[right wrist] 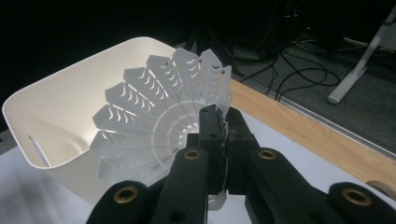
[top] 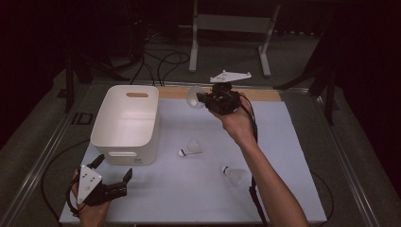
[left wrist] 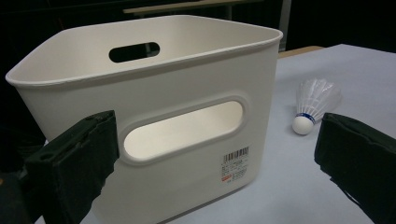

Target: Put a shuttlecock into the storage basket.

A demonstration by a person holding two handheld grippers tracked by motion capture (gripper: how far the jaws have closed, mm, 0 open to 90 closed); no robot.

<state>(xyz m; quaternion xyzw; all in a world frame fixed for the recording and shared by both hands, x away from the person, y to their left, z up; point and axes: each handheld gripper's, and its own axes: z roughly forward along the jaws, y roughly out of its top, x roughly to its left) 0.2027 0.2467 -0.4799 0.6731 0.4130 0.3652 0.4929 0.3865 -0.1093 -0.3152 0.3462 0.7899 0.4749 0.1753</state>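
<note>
A white plastic shuttlecock (right wrist: 154, 126) is pinched by its skirt edge in my right gripper (right wrist: 223, 126), which is shut on it. In the high view this gripper (top: 201, 99) is raised over the far middle of the table, with the shuttlecock (top: 193, 96) pointing left toward the white bin (top: 125, 123). The bin's inside looks empty. Two more shuttlecocks lie on the mat, one (top: 190, 149) just right of the bin and one (top: 234, 174) nearer the front. My left gripper (top: 114, 167) rests open at the front left, facing the bin's handle wall (left wrist: 182, 126) and the nearer shuttlecock (left wrist: 313, 105).
A pale blue mat (top: 283, 142) covers the table, with a wooden strip (top: 265, 94) along its far edge. Beyond it are floor cables (top: 161, 61) and a metal stand's legs (top: 227, 42). The bin's wall carries a barcode sticker (left wrist: 235, 164).
</note>
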